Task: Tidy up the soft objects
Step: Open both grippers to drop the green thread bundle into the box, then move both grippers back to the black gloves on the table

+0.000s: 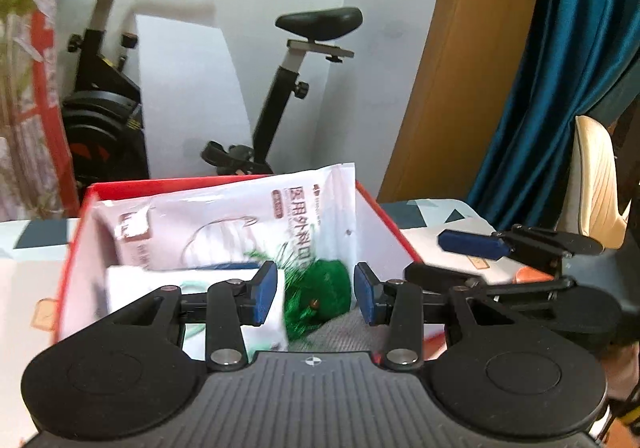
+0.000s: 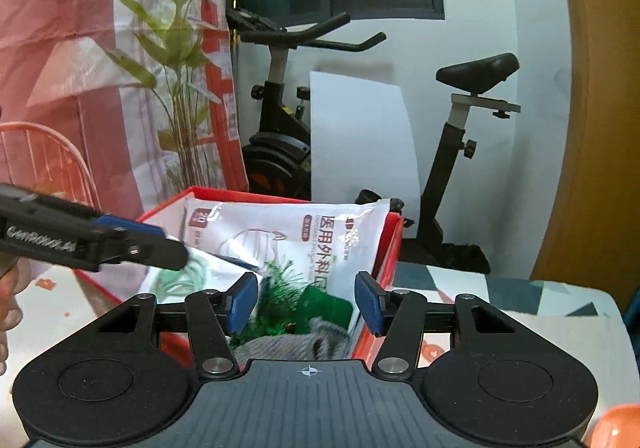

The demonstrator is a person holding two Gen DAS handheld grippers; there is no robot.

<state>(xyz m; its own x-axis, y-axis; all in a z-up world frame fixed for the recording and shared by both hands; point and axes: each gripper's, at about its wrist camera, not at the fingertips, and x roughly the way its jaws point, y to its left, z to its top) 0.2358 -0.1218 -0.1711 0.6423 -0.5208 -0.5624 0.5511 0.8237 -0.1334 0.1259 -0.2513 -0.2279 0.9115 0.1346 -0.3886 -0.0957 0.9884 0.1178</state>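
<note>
A red box with a white inside stands on the table. In it lean a white mask packet, a second white packet, a green tinsel piece and a grey knitted cloth. My left gripper is open and empty over the box's near side. My right gripper is open and empty over the box; it also shows at the right in the left wrist view.
An exercise bike and a white board stand behind the table. A patterned tablecloth covers the table. A curtain hangs left, a teal curtain and a wooden panel right.
</note>
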